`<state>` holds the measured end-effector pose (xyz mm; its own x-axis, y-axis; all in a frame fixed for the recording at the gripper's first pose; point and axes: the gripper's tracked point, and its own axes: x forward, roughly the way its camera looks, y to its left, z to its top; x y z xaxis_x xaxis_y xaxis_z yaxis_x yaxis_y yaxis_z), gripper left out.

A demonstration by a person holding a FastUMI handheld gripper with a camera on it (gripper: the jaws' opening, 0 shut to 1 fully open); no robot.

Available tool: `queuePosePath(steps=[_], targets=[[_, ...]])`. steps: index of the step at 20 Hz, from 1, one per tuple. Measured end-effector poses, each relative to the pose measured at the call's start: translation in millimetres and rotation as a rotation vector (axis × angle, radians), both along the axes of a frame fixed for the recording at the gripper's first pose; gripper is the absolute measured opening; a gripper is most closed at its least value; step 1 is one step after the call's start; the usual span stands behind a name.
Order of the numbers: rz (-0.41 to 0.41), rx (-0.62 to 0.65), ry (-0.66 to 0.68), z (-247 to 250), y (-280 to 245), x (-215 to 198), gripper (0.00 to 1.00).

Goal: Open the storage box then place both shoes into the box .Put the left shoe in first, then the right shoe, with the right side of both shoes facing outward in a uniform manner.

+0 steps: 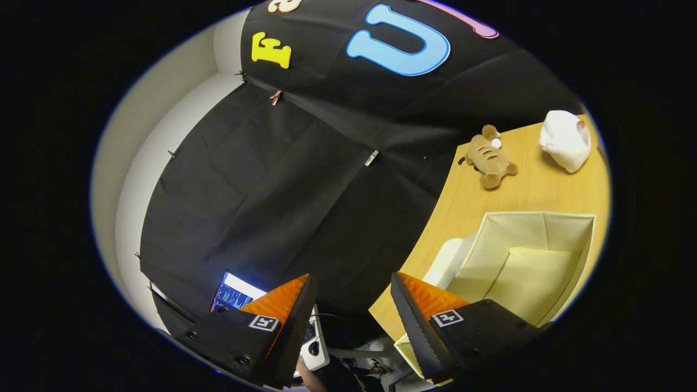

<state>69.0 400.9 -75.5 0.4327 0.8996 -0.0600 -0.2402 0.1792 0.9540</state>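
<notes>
1. on the table [479,207], at 3 o'clock from the fingers, sits the box [539,256], lid off, hollow bare.
2. gripper [351,288] released, fingers spread, nothing between them; it points off the table toward the cloth wall.
3. shoes: cannot tell where; something pale lies low between the fingers, unclear.
4. plush toy [490,157] and white bundle [566,140] lie beyond the box at 1 o'clock, well apart from it.
5. judgement: opening looks done. fetch left shoe first, grip mid-body, keep its right side outward, lower flat against one wall.

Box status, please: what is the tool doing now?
Tool open, holding nothing, off the table edge. Box open, inside looks bare. Plush tiger and white bundle beyond box, not in the way.
</notes>
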Motion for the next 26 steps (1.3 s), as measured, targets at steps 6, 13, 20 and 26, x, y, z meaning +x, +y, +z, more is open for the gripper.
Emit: queuePosePath(steps=[6,13,20,26], targets=[[-0.074,-0.201,-0.105,-22,-56,-6,0.87],[-0.213,-0.556,-0.228,-60,-159,-19,0.94],[-0.253,-0.919,-0.208,-136,-266,-65,0.94],[-0.206,-1.082,-0.05,-232,-311,-115,0.93]])
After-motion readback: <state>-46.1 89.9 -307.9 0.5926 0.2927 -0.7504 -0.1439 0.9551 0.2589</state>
